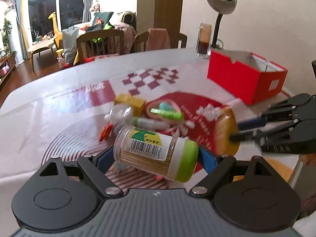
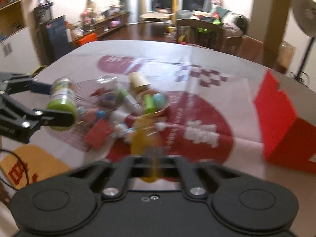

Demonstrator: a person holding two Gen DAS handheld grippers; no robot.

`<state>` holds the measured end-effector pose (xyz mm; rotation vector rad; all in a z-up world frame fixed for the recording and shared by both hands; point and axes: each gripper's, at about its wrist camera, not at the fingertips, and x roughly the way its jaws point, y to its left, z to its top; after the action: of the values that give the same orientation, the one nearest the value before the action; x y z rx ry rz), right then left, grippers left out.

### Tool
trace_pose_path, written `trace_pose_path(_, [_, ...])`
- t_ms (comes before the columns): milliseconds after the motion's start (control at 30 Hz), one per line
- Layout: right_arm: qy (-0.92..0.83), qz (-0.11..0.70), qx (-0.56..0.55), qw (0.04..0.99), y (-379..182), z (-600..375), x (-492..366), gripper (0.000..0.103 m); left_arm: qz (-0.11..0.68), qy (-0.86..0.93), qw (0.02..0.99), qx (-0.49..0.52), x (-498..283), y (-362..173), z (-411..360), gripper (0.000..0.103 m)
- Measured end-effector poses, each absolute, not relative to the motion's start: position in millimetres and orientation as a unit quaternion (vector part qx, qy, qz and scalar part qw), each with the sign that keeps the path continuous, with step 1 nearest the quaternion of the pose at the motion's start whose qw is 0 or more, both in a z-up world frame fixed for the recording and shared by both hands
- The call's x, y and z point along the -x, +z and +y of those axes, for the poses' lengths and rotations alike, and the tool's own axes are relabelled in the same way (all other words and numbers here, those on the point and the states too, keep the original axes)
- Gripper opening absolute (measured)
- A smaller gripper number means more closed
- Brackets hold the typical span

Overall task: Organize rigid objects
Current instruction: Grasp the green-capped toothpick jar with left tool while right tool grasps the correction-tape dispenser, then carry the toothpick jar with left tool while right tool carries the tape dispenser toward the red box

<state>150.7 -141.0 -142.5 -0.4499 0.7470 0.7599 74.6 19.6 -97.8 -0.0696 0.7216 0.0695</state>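
Observation:
My left gripper (image 1: 156, 156) is shut on a clear toothpick jar (image 1: 146, 148) with a green lid, which lies sideways between the blue pads above the table. In the right wrist view the same jar (image 2: 63, 94) sits in the left gripper (image 2: 59, 102) at the left. My right gripper (image 1: 237, 132) is shut on the edge of a flat yellow thing (image 1: 225, 130), blurred in both views. That yellow thing (image 2: 144, 138) runs down between the right gripper's (image 2: 153, 158) fingers. A pile of small items (image 1: 150, 116) lies mid-table. An open red box (image 1: 243, 79) stands at the right.
The pile includes a small yellow box (image 1: 130, 102), a pink bowl (image 2: 154, 102) holding a green tube, and a white tube (image 1: 148, 122). A desk lamp (image 1: 219, 6) and a glass jar (image 1: 204, 39) stand behind the red box (image 2: 282, 122). Chairs (image 1: 98, 43) line the far edge.

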Motion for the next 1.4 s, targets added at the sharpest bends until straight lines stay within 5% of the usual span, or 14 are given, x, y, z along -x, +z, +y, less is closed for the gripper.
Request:
trace_pose_path(167, [0.349, 0.354, 0.210, 0.842, -136.3, -155.1, -173.0, 0.008, 0.342, 0.023, 0.939, 0.028, -96.4, -83.5, 5.7, 0.089])
trace_pose_path(333, [0.380, 0.373, 0.209, 0.820, -141.4, -167.0, -177.4, 0.026, 0.341, 0.025, 0.939, 0.037, -105.1, -82.9, -0.8, 0.089])
trace_pose_path(467, [0.399, 0.388, 0.202, 0.806, -151.2, -152.6, -173.8, 0.059, 0.345, 0.041, 0.936, 0.051, -99.6, -84.8, 4.2, 0.089])
trace_pose_path(700, [0.410, 0.413, 0.204, 0.787, -183.5, -111.8, -161.3, 0.077, 0.350, 0.079, 0.931, 0.066, -70.3, -88.4, 22.0, 0.089])
trace_pose_path(1167, [0.350, 0.400, 0.228, 0.816, -219.0, -79.5, -155.1, 0.085, 0.359, 0.116, 0.923, 0.073, -25.4, -92.5, 48.4, 0.089])
trace_pose_path(1400, [0.340, 0.388, 0.231, 0.825, -217.4, -78.3, -153.9, 0.069, 0.361, 0.110, 0.923, 0.066, -27.5, -92.9, 48.1, 0.089])
